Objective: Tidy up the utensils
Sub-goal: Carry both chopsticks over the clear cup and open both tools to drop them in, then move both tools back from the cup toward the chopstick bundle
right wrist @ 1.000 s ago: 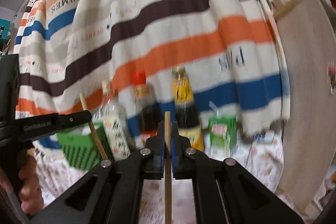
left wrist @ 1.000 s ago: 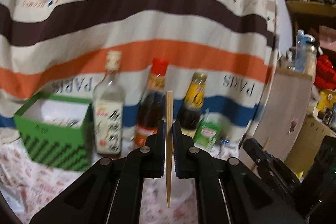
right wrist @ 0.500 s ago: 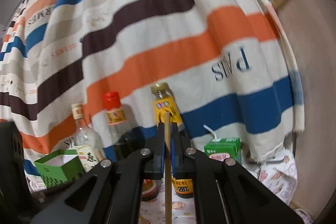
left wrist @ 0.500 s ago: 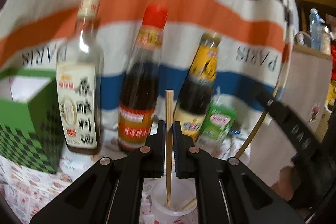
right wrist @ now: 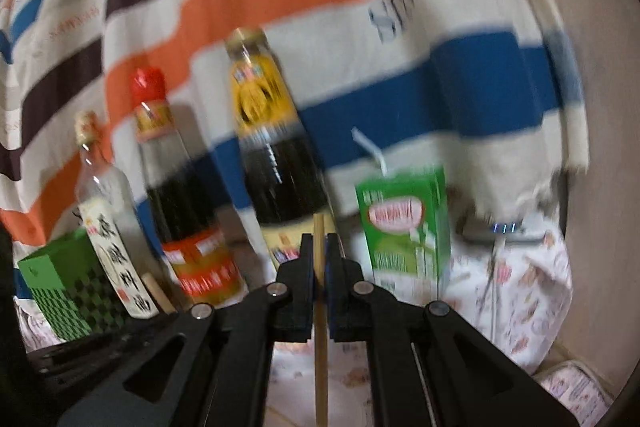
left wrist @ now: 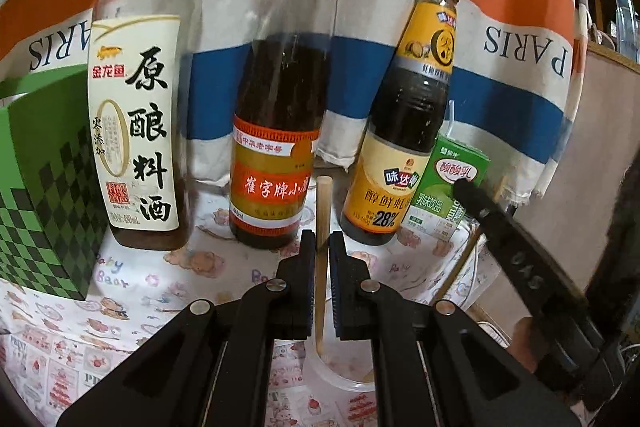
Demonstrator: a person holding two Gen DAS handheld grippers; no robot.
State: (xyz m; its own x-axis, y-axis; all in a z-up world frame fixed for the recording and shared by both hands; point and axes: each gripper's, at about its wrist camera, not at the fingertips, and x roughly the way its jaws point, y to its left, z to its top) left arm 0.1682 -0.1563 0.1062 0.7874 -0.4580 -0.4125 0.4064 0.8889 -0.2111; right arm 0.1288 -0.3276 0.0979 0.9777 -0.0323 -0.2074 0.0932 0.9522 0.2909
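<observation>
Three glass sauce bottles [left wrist: 280, 107] stand in a row mid-frame before the striped hanging cloth [left wrist: 500, 27]. The green cardboard box [left wrist: 36, 183] sits at far left, the green drink carton [left wrist: 448, 195] at right.

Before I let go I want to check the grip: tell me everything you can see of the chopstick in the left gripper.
The chopstick is a plain, pale wooden stick with a blunt, flat-cut top. It stands upright, clamped between the left gripper pads, which are shut on it. Its lower end reaches into a clear plastic cup below, in front of the bottles.
</observation>
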